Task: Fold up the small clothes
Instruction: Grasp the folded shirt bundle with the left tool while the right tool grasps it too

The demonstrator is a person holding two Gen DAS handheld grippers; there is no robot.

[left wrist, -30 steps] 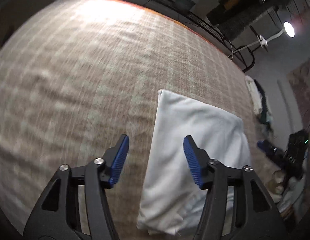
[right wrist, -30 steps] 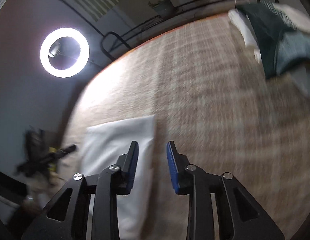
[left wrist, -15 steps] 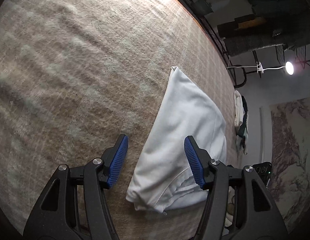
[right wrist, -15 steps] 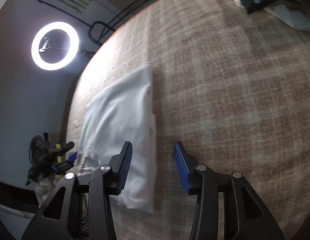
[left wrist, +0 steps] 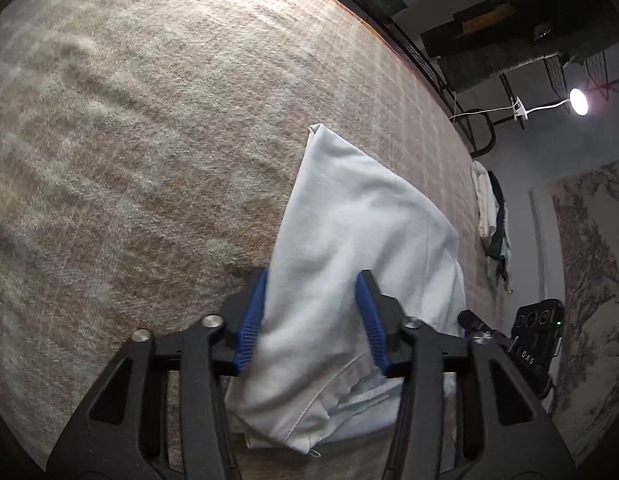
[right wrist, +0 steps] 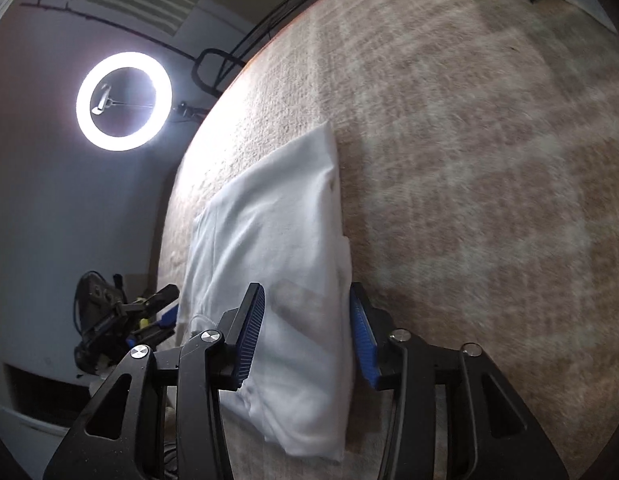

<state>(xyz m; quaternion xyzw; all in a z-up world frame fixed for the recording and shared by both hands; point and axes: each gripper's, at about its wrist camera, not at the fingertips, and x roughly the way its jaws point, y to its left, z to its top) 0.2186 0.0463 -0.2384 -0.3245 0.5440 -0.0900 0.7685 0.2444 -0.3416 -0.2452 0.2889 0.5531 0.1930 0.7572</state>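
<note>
A folded white garment (left wrist: pixel 361 240) lies on the beige plaid cloth of the table (left wrist: pixel 149 140); it also shows in the right wrist view (right wrist: pixel 277 240). My left gripper (left wrist: pixel 313 316) is open, its blue pads straddling the near end of the garment on its left side. My right gripper (right wrist: pixel 307 332) is open, its pads straddling the near end on the garment's right side. Neither jaw has closed on the fabric.
A pile of white and dark green clothes (left wrist: pixel 491 216) lies at the table's far right edge. A ring light (right wrist: pixel 123 100) stands off the left side. A dark device (left wrist: pixel 537 336) and tools (right wrist: pixel 121 320) sit beyond the near edge.
Both grippers have moved down and forward onto the garment's near end, so the fabric now lies between their pads. The right gripper has opened wider.
</note>
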